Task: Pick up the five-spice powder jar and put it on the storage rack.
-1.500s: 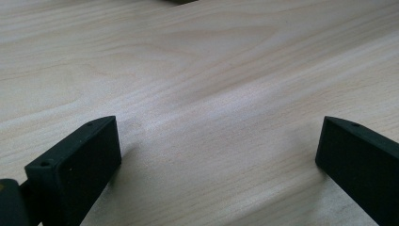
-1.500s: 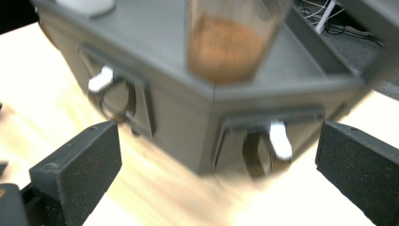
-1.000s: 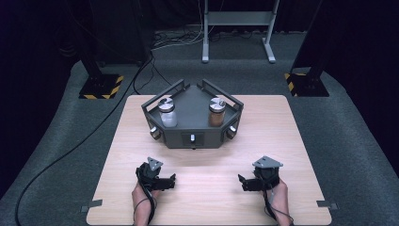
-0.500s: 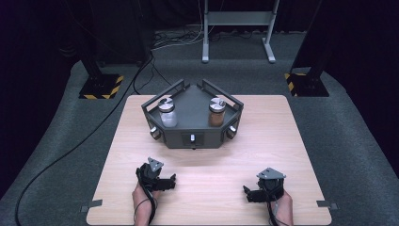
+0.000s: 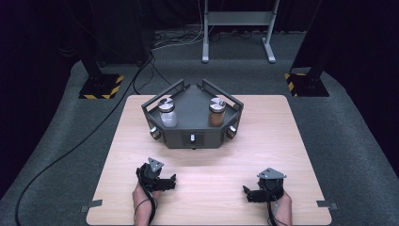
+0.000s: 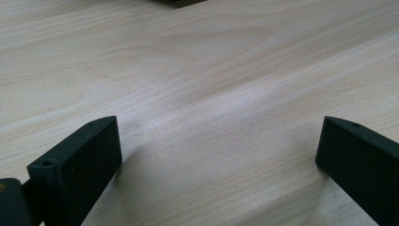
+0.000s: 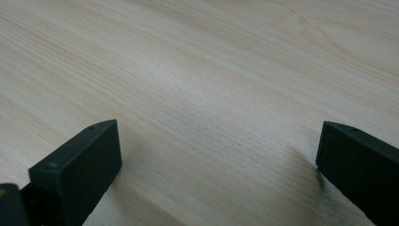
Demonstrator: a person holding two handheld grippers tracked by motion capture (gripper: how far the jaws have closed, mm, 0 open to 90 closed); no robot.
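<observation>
Front knobs on the dark angular tray are too small to be made out properly; it's sat by the worktop's far edge, middle. Two metal-lidded jars are stood in it: a pale jar at its left, a brown jar at its right. Left claw and right claw are held low by the near edge, well apart, both spread wide with nothing between the jaws
</observation>
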